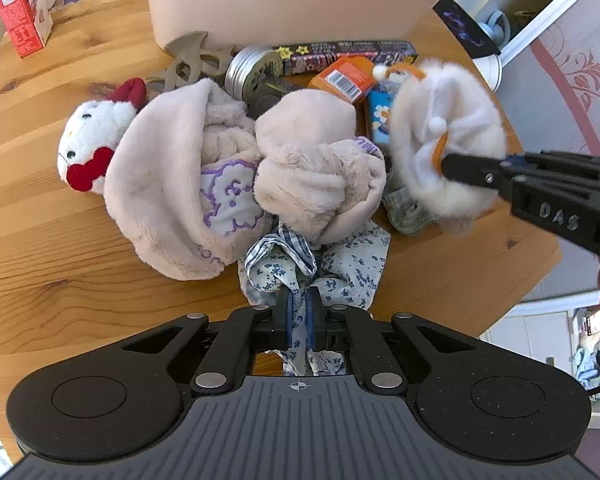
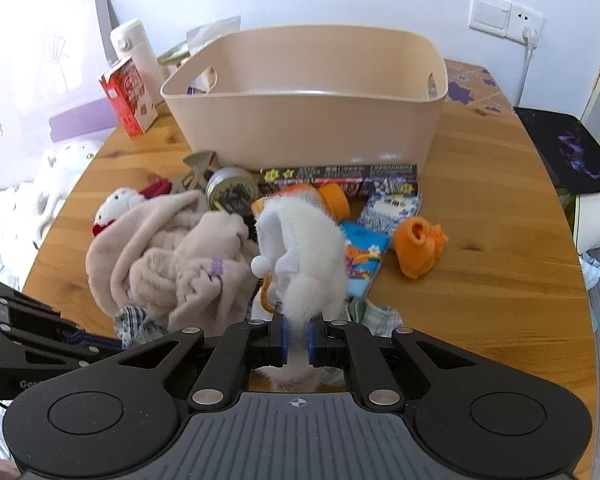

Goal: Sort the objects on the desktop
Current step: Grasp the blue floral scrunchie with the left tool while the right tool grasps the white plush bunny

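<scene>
My left gripper (image 1: 299,312) is shut on a blue floral cloth (image 1: 340,268) at the near edge of the pile. My right gripper (image 2: 297,338) is shut on a white fluffy toy (image 2: 304,256) with orange trim and holds it above the pile; the toy also shows in the left wrist view (image 1: 448,132). A beige bin (image 2: 308,112) stands behind the pile on the round wooden table (image 2: 480,280). A beige plush garment (image 1: 188,176) and a white kitty plush (image 1: 88,140) lie at the left of the pile.
Behind the pile lie a metal tin (image 2: 232,188), a long dark box (image 2: 340,174), an orange bottle (image 2: 332,196), a blue packet (image 2: 364,256) and an orange sock (image 2: 420,244). A red carton (image 2: 128,96) and a white flask (image 2: 134,56) stand at the back left.
</scene>
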Demonstrator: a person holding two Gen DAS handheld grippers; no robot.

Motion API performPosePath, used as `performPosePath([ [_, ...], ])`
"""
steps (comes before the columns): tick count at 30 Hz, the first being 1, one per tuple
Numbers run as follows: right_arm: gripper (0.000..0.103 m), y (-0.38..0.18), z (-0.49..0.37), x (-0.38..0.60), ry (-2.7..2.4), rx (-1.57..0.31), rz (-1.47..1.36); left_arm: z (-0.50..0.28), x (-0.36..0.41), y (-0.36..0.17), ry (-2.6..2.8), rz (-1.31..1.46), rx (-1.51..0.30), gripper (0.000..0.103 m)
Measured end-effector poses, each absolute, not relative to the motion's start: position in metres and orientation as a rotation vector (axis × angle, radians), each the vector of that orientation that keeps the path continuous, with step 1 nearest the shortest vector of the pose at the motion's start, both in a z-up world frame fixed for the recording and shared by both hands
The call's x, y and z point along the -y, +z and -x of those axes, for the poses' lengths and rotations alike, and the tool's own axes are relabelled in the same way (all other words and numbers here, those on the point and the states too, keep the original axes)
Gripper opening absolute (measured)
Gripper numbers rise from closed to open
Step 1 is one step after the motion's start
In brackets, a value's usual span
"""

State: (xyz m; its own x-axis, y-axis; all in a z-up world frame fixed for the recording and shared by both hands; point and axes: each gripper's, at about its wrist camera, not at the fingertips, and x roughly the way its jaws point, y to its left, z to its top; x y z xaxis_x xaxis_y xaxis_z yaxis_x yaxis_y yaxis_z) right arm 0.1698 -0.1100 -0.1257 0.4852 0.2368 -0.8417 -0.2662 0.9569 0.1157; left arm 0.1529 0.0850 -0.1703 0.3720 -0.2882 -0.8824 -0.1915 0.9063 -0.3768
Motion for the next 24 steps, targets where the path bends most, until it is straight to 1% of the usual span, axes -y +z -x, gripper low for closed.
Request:
performPosePath([
  [3, 0.009, -0.125, -0.168, 0.109, 0.317, -1.018, 0.036, -0.154, -0.084, -0.176, -0.043, 0.478, -1.210, 0.005],
  [8, 0.009, -0.125, -0.167, 0.112, 0.324, -1.021, 0.019, -0.144, -0.085, -0.164, -0.003, 0.518, -1.160, 0.004],
  [15, 0.009, -0.117, -0.166, 0.117, 0.337, -1.002, 0.001, -0.140, -0.093, -0.160, 0.005, 0.516, -1.155, 0.004],
  [20, 0.009, -0.109, -0.167, 0.120, 0.344, -0.988, -0.005, -0.128, -0.099, -0.145, 0.062, 0.602, -1.084, 0.004],
  [24, 0.009, -0.102, -0.169, 0.123, 0.344, -0.971, -0.014, -0.119, -0.108, -0.130, 0.079, 0.608, -1.059, 0.004],
])
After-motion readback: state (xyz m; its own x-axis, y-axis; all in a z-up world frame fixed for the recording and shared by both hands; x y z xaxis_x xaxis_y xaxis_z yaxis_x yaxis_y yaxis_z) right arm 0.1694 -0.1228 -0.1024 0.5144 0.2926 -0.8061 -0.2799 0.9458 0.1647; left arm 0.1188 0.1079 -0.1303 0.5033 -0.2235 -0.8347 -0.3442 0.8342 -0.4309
